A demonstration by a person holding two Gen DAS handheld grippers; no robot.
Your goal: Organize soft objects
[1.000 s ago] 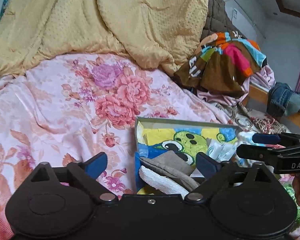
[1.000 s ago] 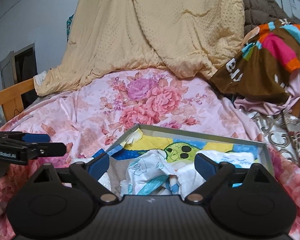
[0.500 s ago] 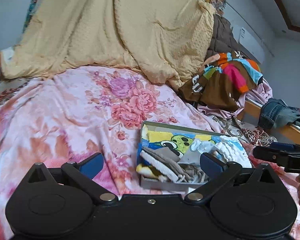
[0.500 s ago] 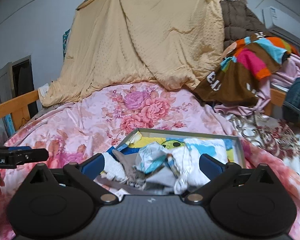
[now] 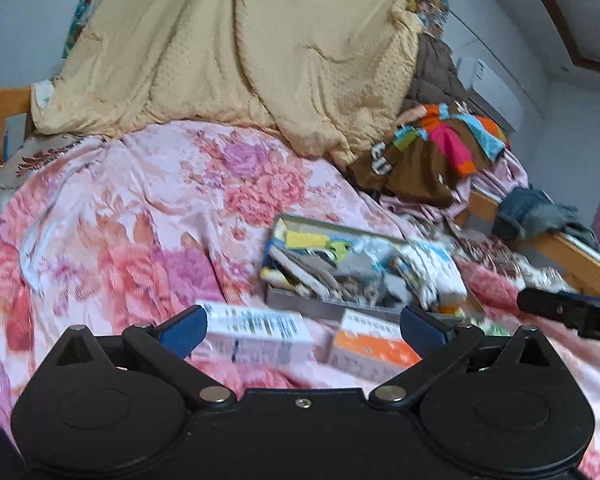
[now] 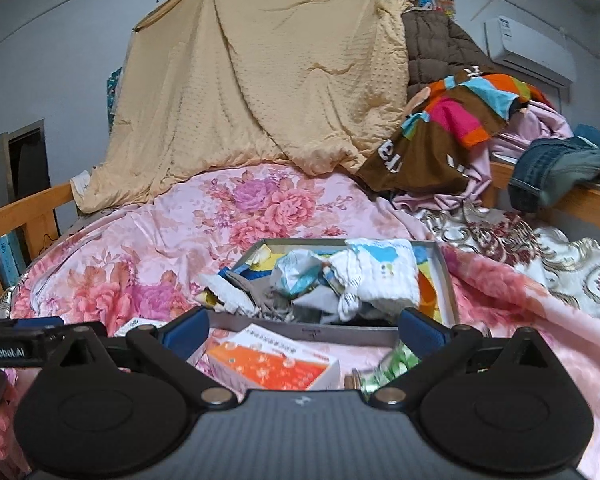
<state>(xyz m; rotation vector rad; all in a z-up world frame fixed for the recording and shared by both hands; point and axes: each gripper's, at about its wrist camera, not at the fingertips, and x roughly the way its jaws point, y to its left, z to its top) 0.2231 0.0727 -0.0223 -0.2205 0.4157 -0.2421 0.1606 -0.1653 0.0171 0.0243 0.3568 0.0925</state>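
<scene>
While the tray (image 6: 446,280) lies on the floral bedspread (image 6: 148,248) with its soft objects (image 6: 340,280) heaped inside, small cloths and socks by the look of them, I take the heap as gathered there so that loose fabric stays in one walled container and off the bed. An orange box (image 6: 272,364) and a white box (image 5: 256,336) lie on the spread just in front of the tray's near wall, apart from the fabric, probably because they are rigid. My right fingers (image 6: 304,326) are spread to their widest, having just finished opening, and nothing sits between them; they frame the tray's near wall without touching it. My left fingers (image 5: 302,326) also stand wide apart and empty, hovering above the two boxes, short of the tray.
</scene>
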